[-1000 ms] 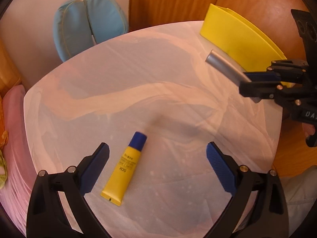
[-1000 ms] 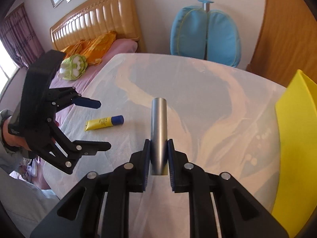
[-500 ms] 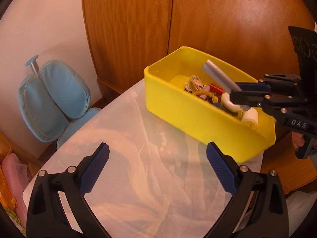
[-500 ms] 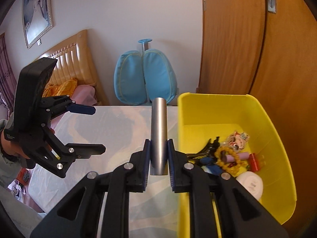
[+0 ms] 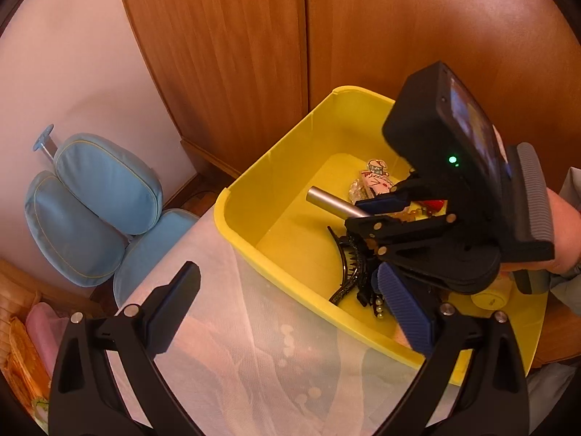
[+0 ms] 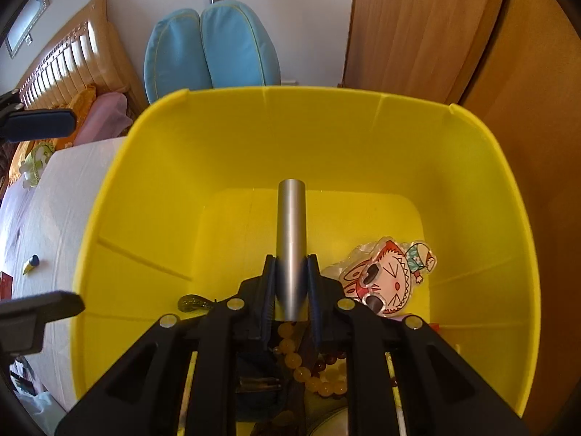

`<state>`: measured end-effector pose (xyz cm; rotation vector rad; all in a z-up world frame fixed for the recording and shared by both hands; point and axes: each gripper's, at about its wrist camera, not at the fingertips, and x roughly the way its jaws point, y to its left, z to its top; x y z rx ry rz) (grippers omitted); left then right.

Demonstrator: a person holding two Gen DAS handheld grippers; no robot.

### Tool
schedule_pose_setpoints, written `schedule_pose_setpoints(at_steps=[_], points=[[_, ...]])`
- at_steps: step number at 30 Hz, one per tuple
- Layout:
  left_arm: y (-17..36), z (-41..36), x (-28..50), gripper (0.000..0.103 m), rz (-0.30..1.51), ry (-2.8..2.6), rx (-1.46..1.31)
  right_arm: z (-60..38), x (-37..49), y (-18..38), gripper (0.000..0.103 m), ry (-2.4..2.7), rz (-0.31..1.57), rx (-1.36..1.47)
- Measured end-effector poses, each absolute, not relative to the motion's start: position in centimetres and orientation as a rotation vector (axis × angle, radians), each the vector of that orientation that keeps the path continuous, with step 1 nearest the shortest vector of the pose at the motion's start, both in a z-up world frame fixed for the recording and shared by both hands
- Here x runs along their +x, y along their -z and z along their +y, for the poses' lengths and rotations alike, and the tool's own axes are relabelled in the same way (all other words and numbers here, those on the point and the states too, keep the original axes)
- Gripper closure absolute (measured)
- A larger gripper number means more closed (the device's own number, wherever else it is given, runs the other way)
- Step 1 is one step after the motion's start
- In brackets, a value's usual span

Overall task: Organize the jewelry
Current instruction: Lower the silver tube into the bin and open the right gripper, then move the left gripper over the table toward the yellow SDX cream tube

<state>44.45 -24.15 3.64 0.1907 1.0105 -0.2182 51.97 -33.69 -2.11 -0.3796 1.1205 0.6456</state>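
The right gripper (image 6: 290, 283) pinches a smooth, matte silver metal tube (image 6: 291, 232) near its lower end, inside the yellow plastic bin (image 6: 326, 123), above amber beads (image 6: 290, 345); the left gripper (image 5: 290, 298) is spread wide, empty.

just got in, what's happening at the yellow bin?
A person is sorting small items into the yellow bin with two handheld grippers. The right gripper has its jaws shut on a silver tube, held over the bin's bare end. Beads, a cartoon charm and a hair claw lie inside. The left gripper is open and empty.
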Motion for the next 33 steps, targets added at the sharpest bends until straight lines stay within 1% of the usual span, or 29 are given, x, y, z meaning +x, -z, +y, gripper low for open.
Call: schedule_pose_setpoints(at_steps=[7, 8, 9, 11, 15, 16, 17, 18, 19, 20, 27, 33], points=[[-3.3, -22.9, 43.9, 0.007, 1.024, 0.204, 0.164, -33.2, 52.4, 3.3, 0.084, -0.629, 1.169, -0.404], [-3.5, -22.7, 43.7, 0.007, 1.021, 0.203, 0.16, -33.1, 52.5, 3.3, 0.078, -0.624, 1.168, -0.404], [-3.5, -22.5, 43.6, 0.007, 1.018, 0.203, 0.156, -33.2, 52.6, 3.2, 0.075, -0.622, 1.169, -0.397], [-3.4, -22.2, 43.5, 0.007, 1.013, 0.204, 0.148, -33.4, 52.6, 2.8, 0.06, -0.61, 1.159, -0.385], [-3.4, -21.6, 42.9, 0.007, 1.002, 0.215, 0.131, -34.4, 51.7, 1.6, 0.05, -0.591, 1.136, -0.355], [-3.5, -21.5, 42.7, 0.007, 1.0, 0.218, 0.126, -34.6, 51.2, 1.1, 0.044, -0.582, 1.123, -0.352], [-3.5, -21.4, 42.5, 0.007, 0.996, 0.223, 0.12, -34.9, 50.8, 0.6, 0.031, -0.566, 1.103, -0.352], [-3.6, -21.2, 42.2, 0.007, 0.992, 0.227, 0.115, -35.3, 50.4, 0.1, 0.024, -0.55, 1.078, -0.347], [-3.7, -21.2, 41.9, 0.007, 0.988, 0.234, 0.109, -35.6, 49.8, -0.6, 0.015, -0.537, 1.056, -0.336], [-3.6, -21.1, 41.7, 0.007, 0.983, 0.24, 0.104, -35.9, 49.3, -1.1, 0.012, -0.529, 1.041, -0.32], [-3.6, -20.5, 39.1, 0.007, 0.948, 0.285, 0.058, -39.1, 45.1, -5.1, 0.01, -0.457, 0.941, -0.158], [-3.3, -17.4, 35.4, 0.007, 0.921, 0.273, 0.005, -37.4, 41.7, -8.9, 0.008, -0.5, 0.853, -0.074]])
